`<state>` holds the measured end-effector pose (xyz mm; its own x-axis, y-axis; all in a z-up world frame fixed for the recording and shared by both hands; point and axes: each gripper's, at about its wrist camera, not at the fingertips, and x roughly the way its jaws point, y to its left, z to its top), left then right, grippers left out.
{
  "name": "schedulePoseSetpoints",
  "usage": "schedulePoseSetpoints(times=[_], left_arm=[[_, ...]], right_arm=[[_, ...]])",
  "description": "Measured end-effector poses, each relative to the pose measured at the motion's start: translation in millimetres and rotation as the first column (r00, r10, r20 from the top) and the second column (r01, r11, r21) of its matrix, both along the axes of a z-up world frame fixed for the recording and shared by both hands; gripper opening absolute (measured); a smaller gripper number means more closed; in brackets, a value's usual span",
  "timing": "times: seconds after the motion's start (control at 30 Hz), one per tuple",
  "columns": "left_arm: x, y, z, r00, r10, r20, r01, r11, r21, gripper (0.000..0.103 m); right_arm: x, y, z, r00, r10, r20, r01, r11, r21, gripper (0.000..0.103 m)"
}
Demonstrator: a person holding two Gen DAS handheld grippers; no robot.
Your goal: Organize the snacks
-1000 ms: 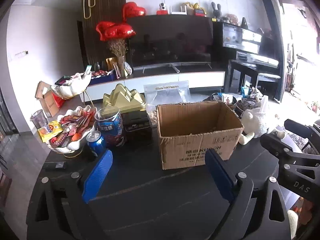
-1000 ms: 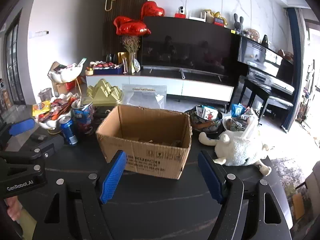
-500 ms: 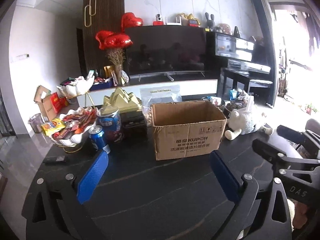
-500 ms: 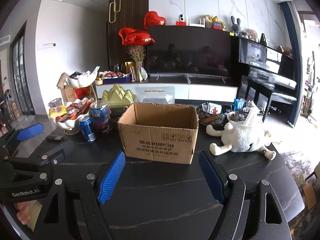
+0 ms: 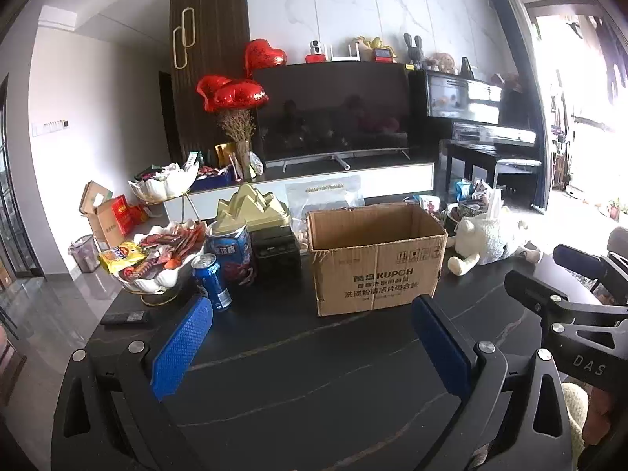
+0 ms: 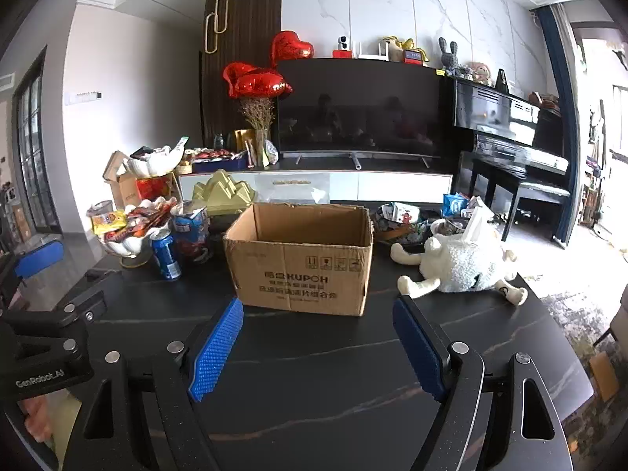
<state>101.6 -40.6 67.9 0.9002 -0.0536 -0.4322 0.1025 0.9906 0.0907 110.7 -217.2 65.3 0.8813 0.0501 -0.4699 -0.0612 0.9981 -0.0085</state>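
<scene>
Left gripper point(image 5: 310, 337) and right gripper point(image 6: 318, 339): jaws wide, holding nothing, above dark counter point(image 5: 314, 384). Open cardboard box point(image 5: 375, 255) upright mid-counter. Snack-filled white bowl point(image 5: 157, 259), blue can point(image 5: 210, 280) and blue tub point(image 5: 231, 251) clustered left of box. Left view only: remote point(image 5: 125, 318) near counter edge. Right view only: snack bowls point(image 6: 400, 219) behind plush sheep point(image 6: 459, 263).

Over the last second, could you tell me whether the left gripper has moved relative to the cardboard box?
Yes. The left gripper has pulled back from the cardboard box, which now looks smaller and farther beyond the fingertips, with more dark tabletop between them.
</scene>
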Motion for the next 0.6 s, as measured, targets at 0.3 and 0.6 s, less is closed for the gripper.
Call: schedulePoseSetpoints(times=[0.3, 0.6], left_arm=[[-1, 1, 0, 1.000, 0.005, 0.004, -0.005, 1.000, 0.003, 0.103], [-3, 3, 2, 1.000, 0.007, 0.011, -0.007, 1.000, 0.002, 0.103]], right_arm=[[-9, 3, 7, 1.000, -0.002, 0.030, 0.002, 1.000, -0.009, 0.079], [-13, 6, 9, 0.999, 0.007, 0.042, -0.006, 1.000, -0.012, 0.079]])
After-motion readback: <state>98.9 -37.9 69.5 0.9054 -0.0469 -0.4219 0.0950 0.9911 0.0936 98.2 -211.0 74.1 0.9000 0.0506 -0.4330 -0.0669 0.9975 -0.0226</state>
